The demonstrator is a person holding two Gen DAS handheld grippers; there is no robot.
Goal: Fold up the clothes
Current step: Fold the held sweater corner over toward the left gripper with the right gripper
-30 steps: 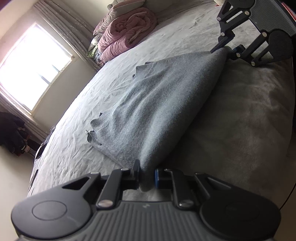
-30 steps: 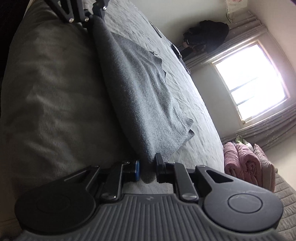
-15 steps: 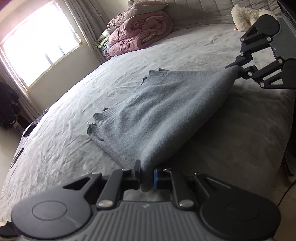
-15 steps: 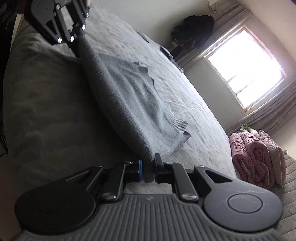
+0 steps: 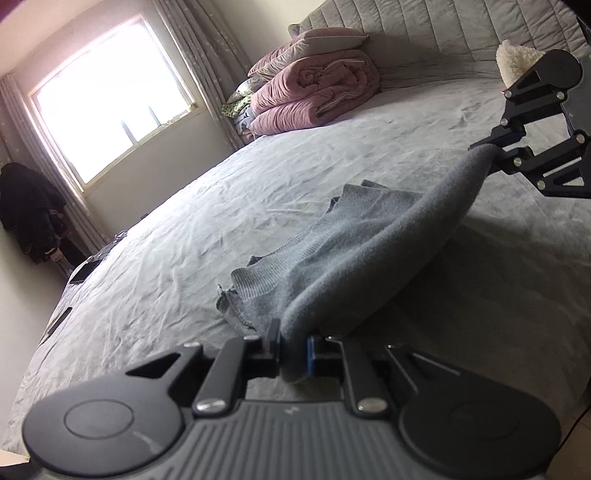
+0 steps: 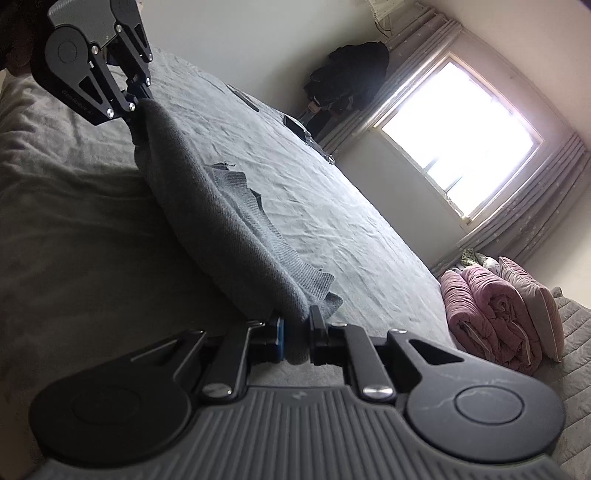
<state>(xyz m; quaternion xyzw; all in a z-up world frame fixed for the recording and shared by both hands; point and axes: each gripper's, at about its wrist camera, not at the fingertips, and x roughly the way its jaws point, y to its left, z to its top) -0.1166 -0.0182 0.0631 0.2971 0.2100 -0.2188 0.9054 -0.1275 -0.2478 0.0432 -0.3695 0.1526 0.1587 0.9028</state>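
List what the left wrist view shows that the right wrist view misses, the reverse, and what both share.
Only the left wrist view: a white fluffy item by the padded headboard, behind the right tool.

Only the right wrist view: the left tool seen from outside, pinching its end of the sweater.

Both: the grey sweater stretched between the two shut tools and draping onto the bed, the window, the pink folded quilt, dark clothes hanging beside the curtain, and flat dark items on the bed's far edge.
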